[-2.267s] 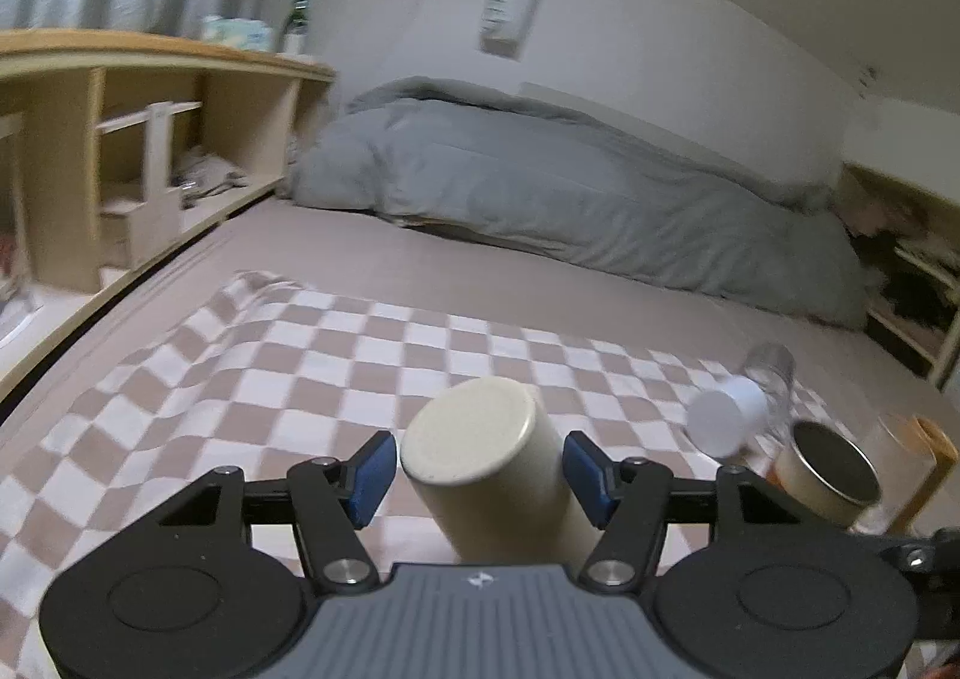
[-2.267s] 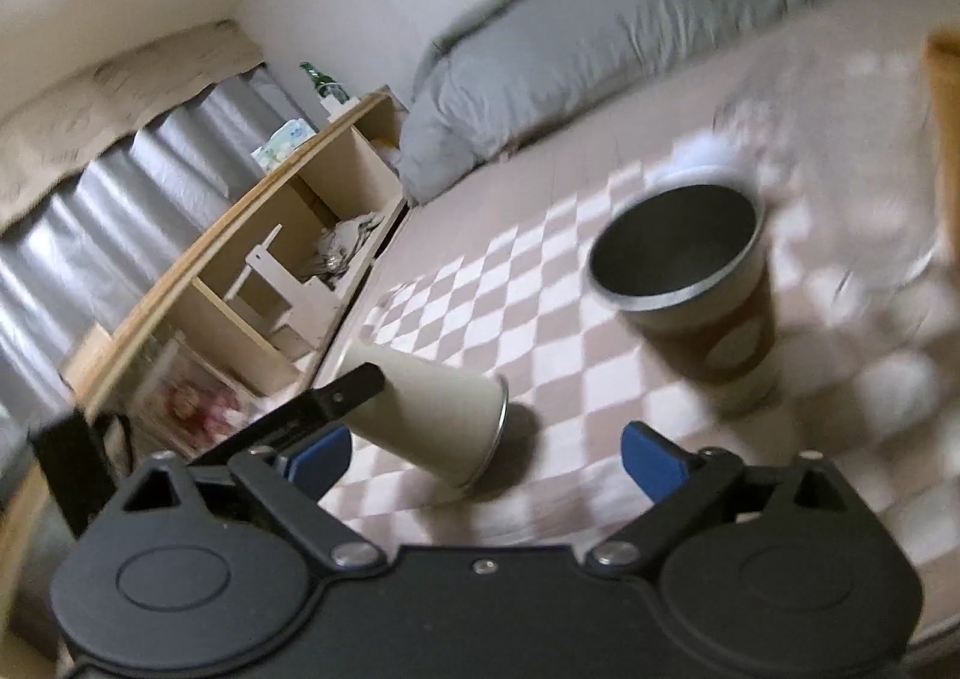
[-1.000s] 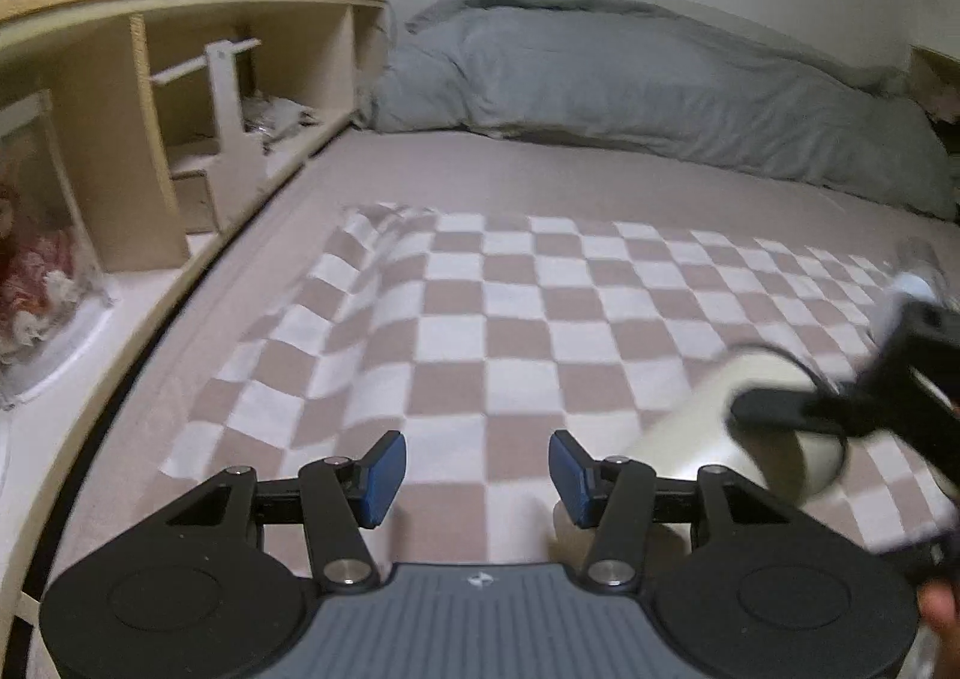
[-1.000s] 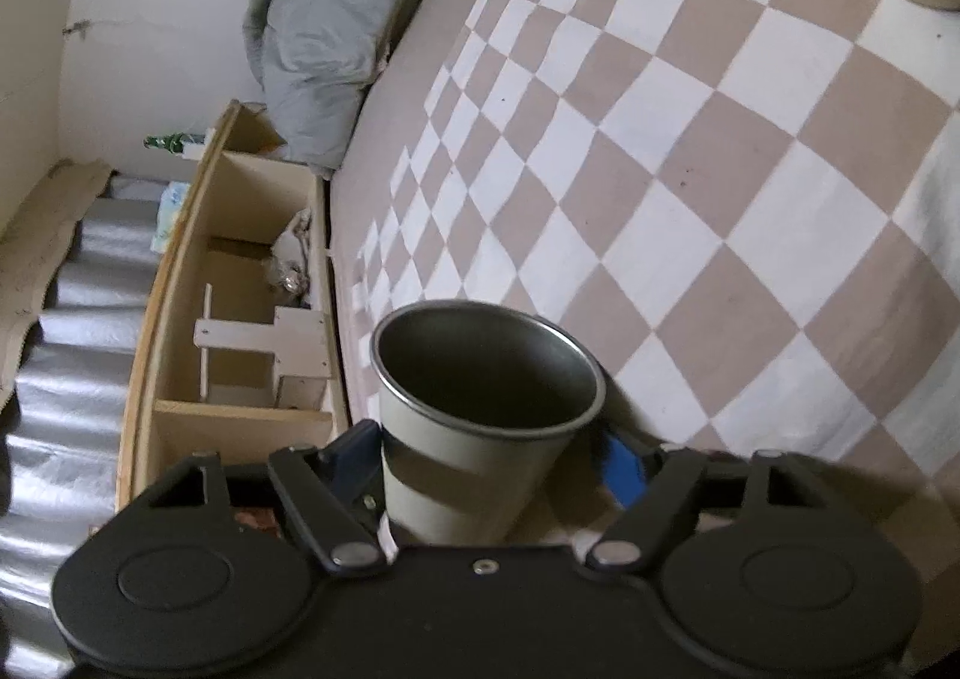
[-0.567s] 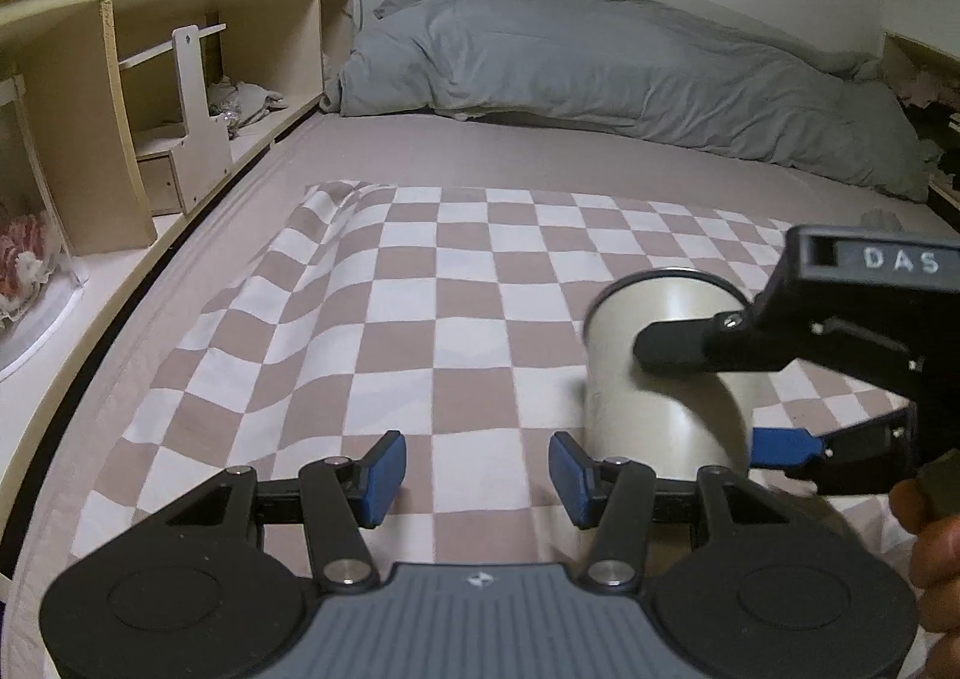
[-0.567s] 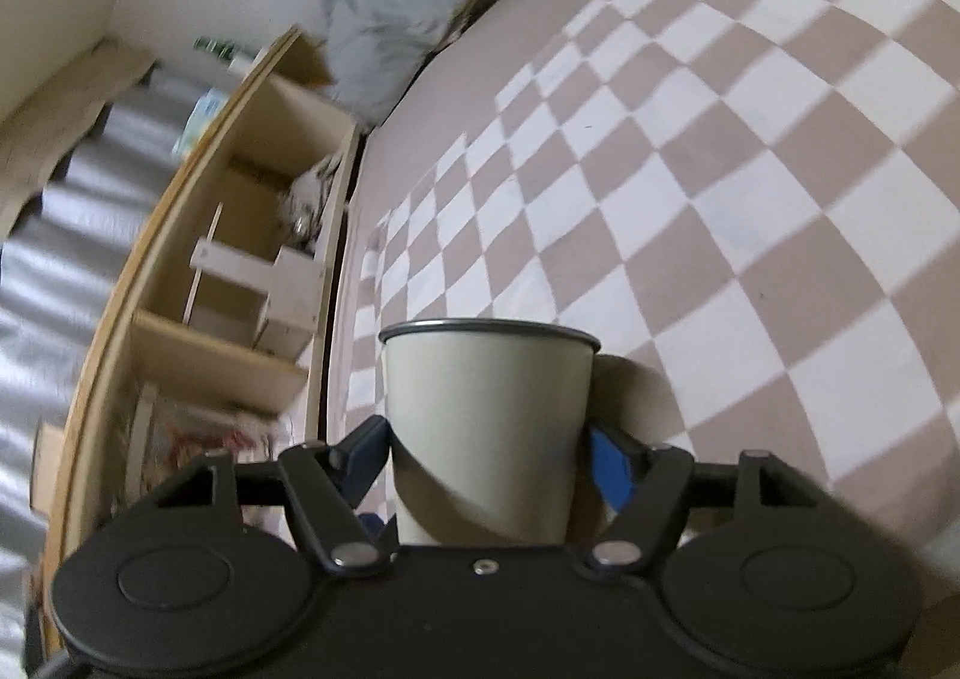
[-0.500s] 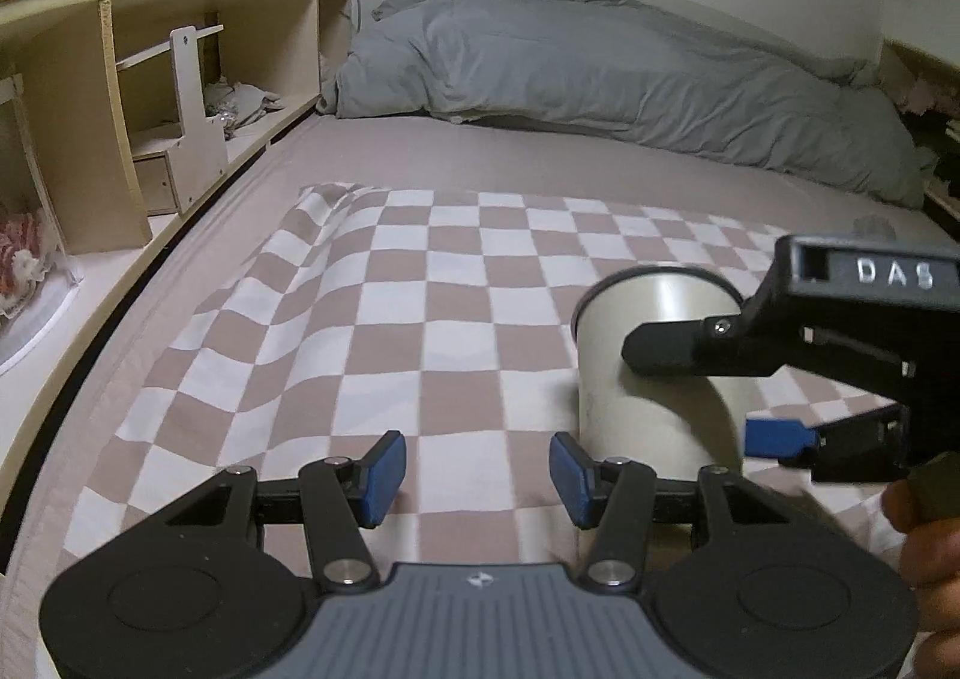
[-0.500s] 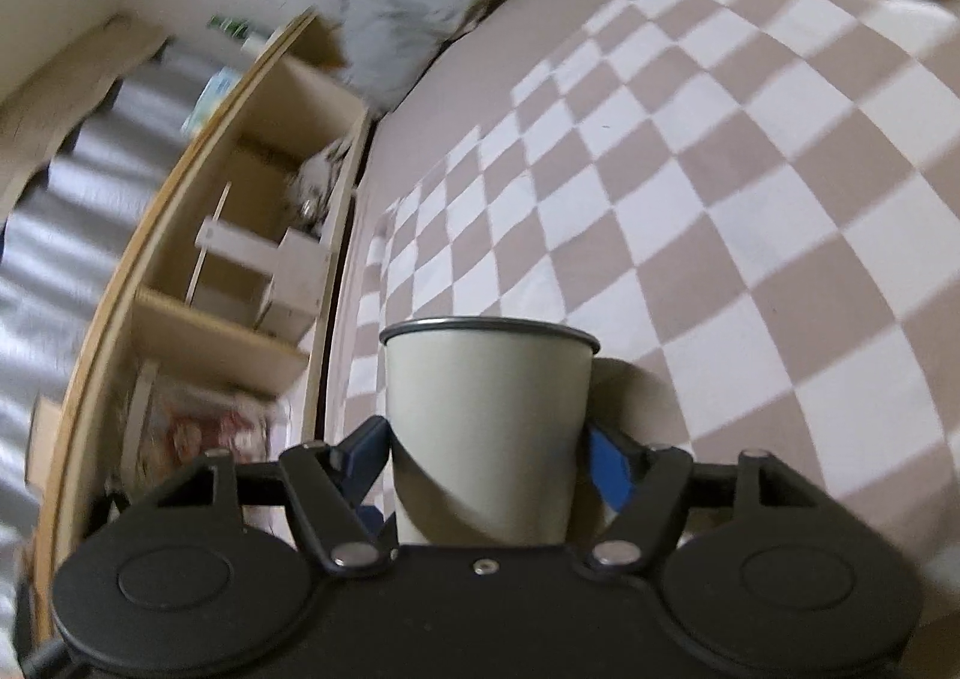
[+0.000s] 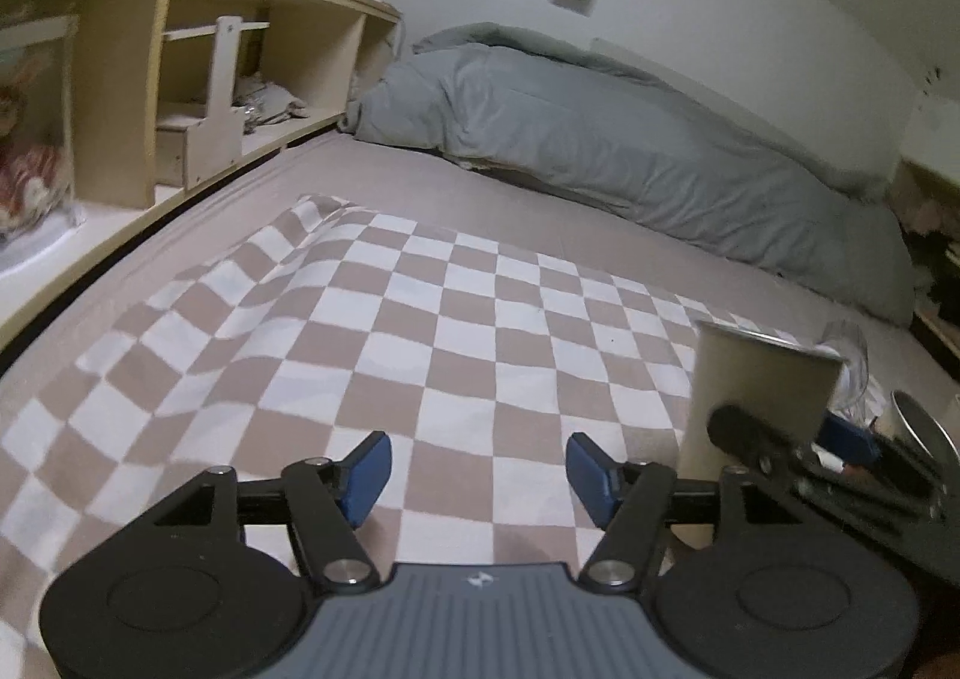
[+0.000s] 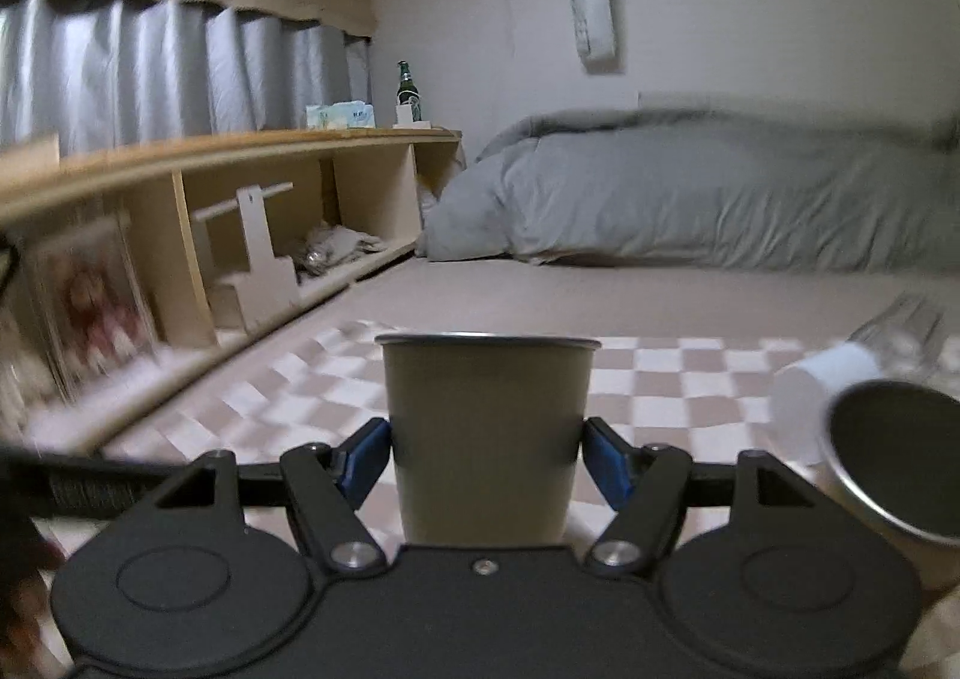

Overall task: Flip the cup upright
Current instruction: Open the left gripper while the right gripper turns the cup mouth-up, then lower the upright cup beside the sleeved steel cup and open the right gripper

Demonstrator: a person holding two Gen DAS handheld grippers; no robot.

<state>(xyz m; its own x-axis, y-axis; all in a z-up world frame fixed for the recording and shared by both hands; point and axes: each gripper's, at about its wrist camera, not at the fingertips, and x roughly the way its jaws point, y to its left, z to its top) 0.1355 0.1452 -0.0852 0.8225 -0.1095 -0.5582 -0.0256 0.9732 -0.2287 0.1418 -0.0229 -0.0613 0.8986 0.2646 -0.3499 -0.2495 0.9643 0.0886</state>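
The checkered blanket (image 9: 420, 331) spread over the bed now fills the left wrist view, where the cream metal cup (image 10: 487, 433) lay tipped on its side between the left gripper's pads two seconds ago. The left gripper (image 9: 479, 469) has let it go and hangs wide open over bare cloth, holding nothing. The cup has passed to the right gripper (image 10: 487, 460), whose blue pads press both sides of its lower wall; it has been turned mouth-up, rim level. The flip therefore looks done, with only the set-down and release left.

Whether the cup's base touches the blanket cannot be told, since the gripper body hides it. At the right edge a second metal cup (image 10: 894, 469) lies tilted and cut off, a white cylinder (image 10: 822, 397) beside it is blurred, and the clear item behind them is unidentifiable.
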